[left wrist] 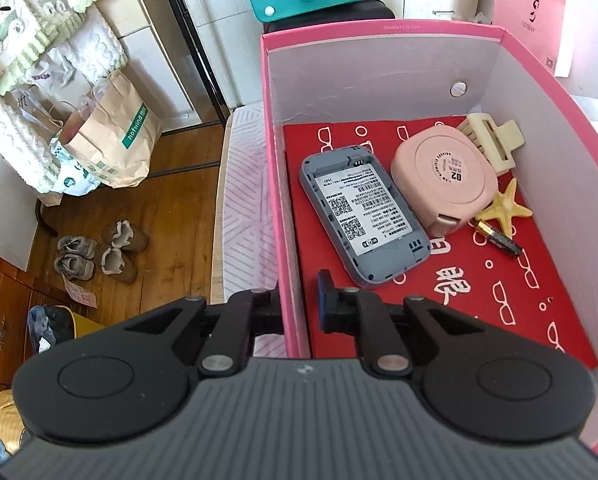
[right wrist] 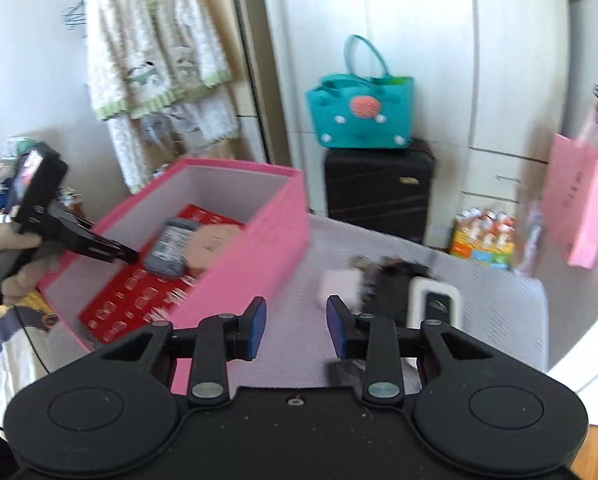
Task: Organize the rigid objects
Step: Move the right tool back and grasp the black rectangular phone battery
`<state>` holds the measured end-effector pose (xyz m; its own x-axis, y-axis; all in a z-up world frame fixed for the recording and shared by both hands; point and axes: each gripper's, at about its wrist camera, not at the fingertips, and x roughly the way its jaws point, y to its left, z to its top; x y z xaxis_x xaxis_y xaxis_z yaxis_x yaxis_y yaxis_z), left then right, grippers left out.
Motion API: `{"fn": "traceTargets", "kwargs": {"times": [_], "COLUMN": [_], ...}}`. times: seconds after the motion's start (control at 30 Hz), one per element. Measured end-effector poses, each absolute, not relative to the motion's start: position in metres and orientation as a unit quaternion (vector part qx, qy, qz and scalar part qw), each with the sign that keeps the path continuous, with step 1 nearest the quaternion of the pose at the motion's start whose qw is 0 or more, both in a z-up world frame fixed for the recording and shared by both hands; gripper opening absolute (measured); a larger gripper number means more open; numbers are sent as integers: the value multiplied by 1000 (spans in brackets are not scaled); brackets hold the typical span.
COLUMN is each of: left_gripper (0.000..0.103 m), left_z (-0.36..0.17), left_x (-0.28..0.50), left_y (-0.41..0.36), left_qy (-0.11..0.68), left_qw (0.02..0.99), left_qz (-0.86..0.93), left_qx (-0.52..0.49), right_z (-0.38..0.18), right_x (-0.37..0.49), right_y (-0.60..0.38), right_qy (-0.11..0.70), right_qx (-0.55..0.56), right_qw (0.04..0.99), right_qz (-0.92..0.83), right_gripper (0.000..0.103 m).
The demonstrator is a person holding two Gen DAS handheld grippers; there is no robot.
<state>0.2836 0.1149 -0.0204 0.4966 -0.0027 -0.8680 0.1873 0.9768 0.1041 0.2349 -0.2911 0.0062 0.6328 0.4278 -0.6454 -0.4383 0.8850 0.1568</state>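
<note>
A pink box [left wrist: 379, 26] stands on the cloth-covered table, lined with a red mat [left wrist: 479, 300]. In it lie a grey device [left wrist: 365, 216] with a label, a pink round case [left wrist: 445, 178], a cream hair claw [left wrist: 491, 138], a yellow starfish [left wrist: 507, 208] and a battery [left wrist: 499, 238]. My left gripper [left wrist: 299, 304] is shut on the box's left wall, one finger outside and one inside. My right gripper [right wrist: 297, 322] is open and holds nothing, over the cloth just right of the box [right wrist: 267, 232]. Ahead of it lie a white block [right wrist: 339, 280], a black object [right wrist: 387, 284] and a white device [right wrist: 435, 300], all blurred.
A teal bag [right wrist: 361, 116] sits on a black suitcase [right wrist: 379, 188] behind the table. A pink paper bag [right wrist: 579, 208] hangs at the right. On the wooden floor to the left are a brown paper bag [left wrist: 111, 140] and shoes [left wrist: 99, 256].
</note>
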Motion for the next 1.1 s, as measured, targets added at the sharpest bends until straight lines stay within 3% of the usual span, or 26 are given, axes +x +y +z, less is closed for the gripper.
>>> {"fn": "traceTargets", "kwargs": {"times": [0.2, 0.37, 0.53, 0.6, 1.0, 1.1], "left_gripper": [11, 11, 11, 11, 11, 11], "left_z": [-21, -22, -21, -21, -20, -21], "left_x": [283, 283, 281, 281, 279, 279], "left_y": [114, 111, 108, 106, 107, 107], "left_qy": [495, 493, 486, 483, 482, 482], "left_qw": [861, 861, 864, 865, 866, 865], "left_qz": [-52, -47, -43, -41, -45, -45], "left_qx": [103, 112, 121, 126, 124, 131], "right_z": [-28, -62, -87, -91, -102, -101], "right_x": [240, 248, 262, 267, 285, 284], "right_y": [-305, -300, -294, -293, -291, -288], "right_qy": [399, 414, 423, 423, 427, 424], "right_qx": [-26, -45, -87, -94, -66, -62], "right_qw": [888, 872, 874, 874, 875, 878], "right_qz": [226, 255, 224, 220, 217, 211], "right_gripper": [42, 60, 61, 66, 77, 70]}}
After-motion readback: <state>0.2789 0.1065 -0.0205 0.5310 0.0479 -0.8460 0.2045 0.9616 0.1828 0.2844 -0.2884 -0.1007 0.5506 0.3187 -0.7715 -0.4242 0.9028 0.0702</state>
